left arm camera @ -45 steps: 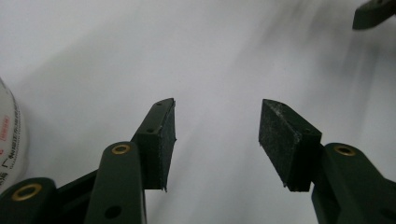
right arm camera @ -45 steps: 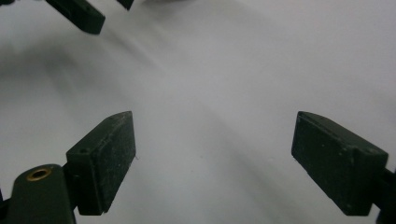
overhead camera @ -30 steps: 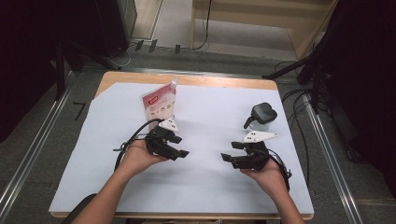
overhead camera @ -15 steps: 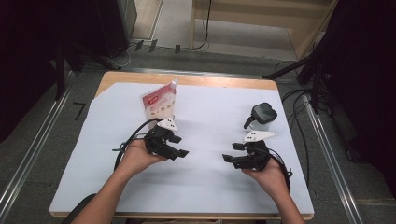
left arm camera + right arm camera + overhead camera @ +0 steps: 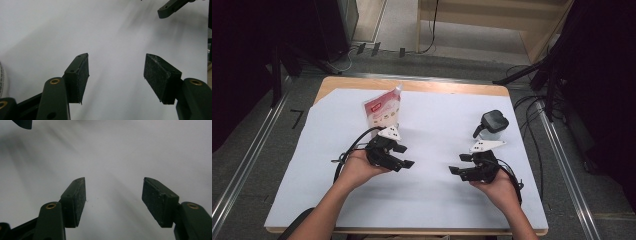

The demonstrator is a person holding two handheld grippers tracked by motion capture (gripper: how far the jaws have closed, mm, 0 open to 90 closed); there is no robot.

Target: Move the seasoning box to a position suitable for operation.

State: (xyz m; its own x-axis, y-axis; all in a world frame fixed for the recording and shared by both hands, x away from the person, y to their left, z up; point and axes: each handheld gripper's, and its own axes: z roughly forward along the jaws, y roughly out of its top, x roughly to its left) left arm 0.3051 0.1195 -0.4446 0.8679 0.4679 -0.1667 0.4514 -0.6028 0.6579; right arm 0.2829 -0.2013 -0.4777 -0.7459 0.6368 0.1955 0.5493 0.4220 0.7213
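In the high view my left gripper (image 5: 403,156) rests low over the white sheet (image 5: 432,200), pointing right, held by a hand. My right gripper (image 5: 458,164) sits opposite, pointing left. Both stand open with nothing between the jaws. The left gripper view looks along my left gripper (image 5: 116,75) at bare white sheet (image 5: 75,30), with a jaw tip of the other gripper (image 5: 172,7) at the top right. Bare sheet also lies under my right gripper (image 5: 113,195) in the right gripper view. A red and white pouch (image 5: 382,112) stands behind the left gripper.
A small pale container with a black lid (image 5: 492,124) stands at the back right, just beyond the right gripper. The wooden table edge (image 5: 412,85) shows along the far side. Cables trail from both grippers, and a metal rail (image 5: 562,165) runs along the right.
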